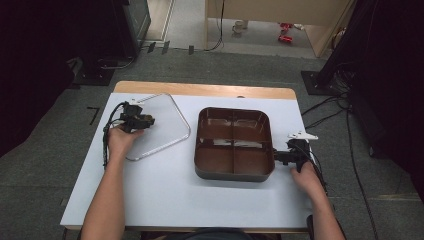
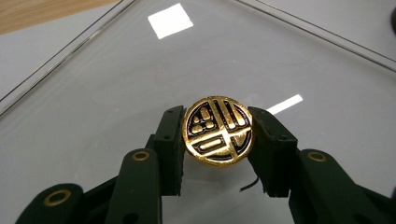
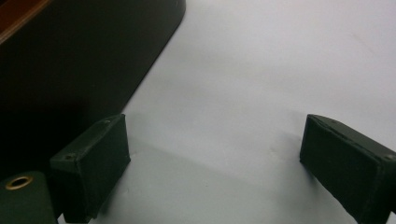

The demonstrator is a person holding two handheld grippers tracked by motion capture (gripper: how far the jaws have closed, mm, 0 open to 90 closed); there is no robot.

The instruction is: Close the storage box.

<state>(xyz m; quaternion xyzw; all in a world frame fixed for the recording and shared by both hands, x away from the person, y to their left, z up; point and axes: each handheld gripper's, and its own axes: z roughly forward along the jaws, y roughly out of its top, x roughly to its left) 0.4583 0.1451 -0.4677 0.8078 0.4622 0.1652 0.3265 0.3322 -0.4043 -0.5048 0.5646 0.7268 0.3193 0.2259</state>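
Round knob (image 2: 218, 131): shiny gold metal, dark inlay. Lid (image 2: 140, 79): clear glossy glass, thin metal rim. Tray (image 1: 233, 145): brown glossy plastic. Table (image 1: 175, 190): matt white top, wooden edge.

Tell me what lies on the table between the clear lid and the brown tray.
Nothing: in the high view, bare white table separates the clear lid from the brown tray.

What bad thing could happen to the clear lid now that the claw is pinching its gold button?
The left gripper pinches only the round gold knob of the clear lid, so the lid might tip or slip if lifted. The right gripper sits open beside the brown tray, not holding it, so a bump might slide it.
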